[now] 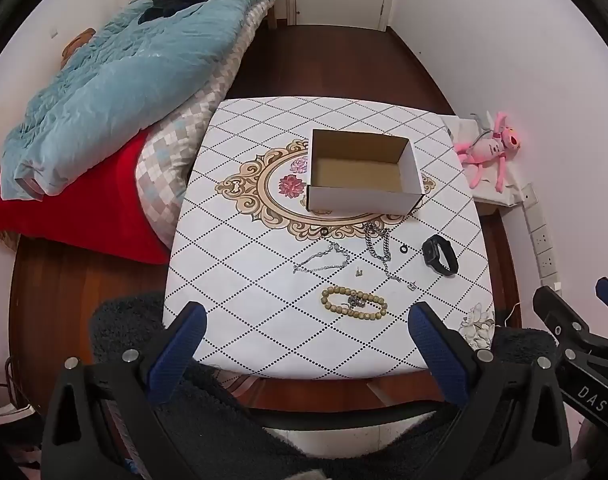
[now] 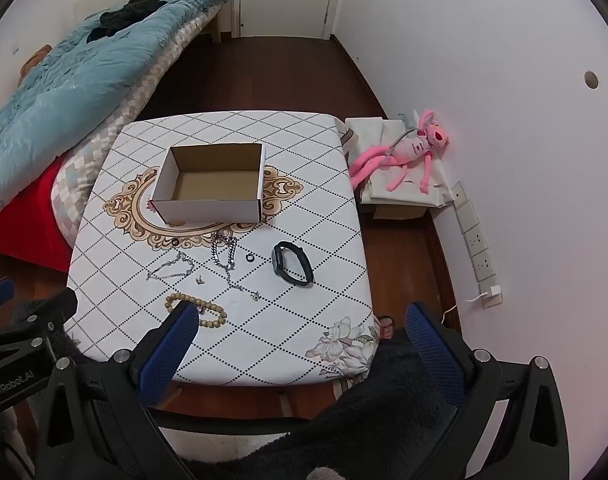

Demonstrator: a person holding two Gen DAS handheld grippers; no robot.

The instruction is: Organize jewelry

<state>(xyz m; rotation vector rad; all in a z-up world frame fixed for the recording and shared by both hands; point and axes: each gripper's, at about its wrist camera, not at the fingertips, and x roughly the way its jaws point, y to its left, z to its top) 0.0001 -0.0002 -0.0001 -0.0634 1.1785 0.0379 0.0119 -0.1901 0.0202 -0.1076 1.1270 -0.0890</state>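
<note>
An open, empty cardboard box (image 1: 361, 172) (image 2: 212, 184) stands on the patterned table (image 1: 264, 320) (image 2: 296, 328). In front of it lie a wooden bead bracelet (image 1: 353, 303) (image 2: 208, 314), a thin silver chain (image 1: 321, 259) (image 2: 172, 268), a thick silver chain (image 1: 377, 242) (image 2: 223, 252), two small black rings (image 1: 325, 232) (image 1: 403, 249), small earrings (image 1: 358, 271) and a black watch band (image 1: 439, 255) (image 2: 292, 263). My left gripper (image 1: 305, 324) is open and empty above the near table edge. My right gripper (image 2: 302, 320) is open and empty, also at the near edge.
A bed with a blue quilt (image 1: 124, 72) and red cover (image 1: 76, 216) lies left of the table. A pink plush toy (image 2: 407, 152) rests on a low stand at the right wall, with wall sockets (image 2: 477, 240) nearby. Dark fleece (image 2: 383, 420) lies below the grippers.
</note>
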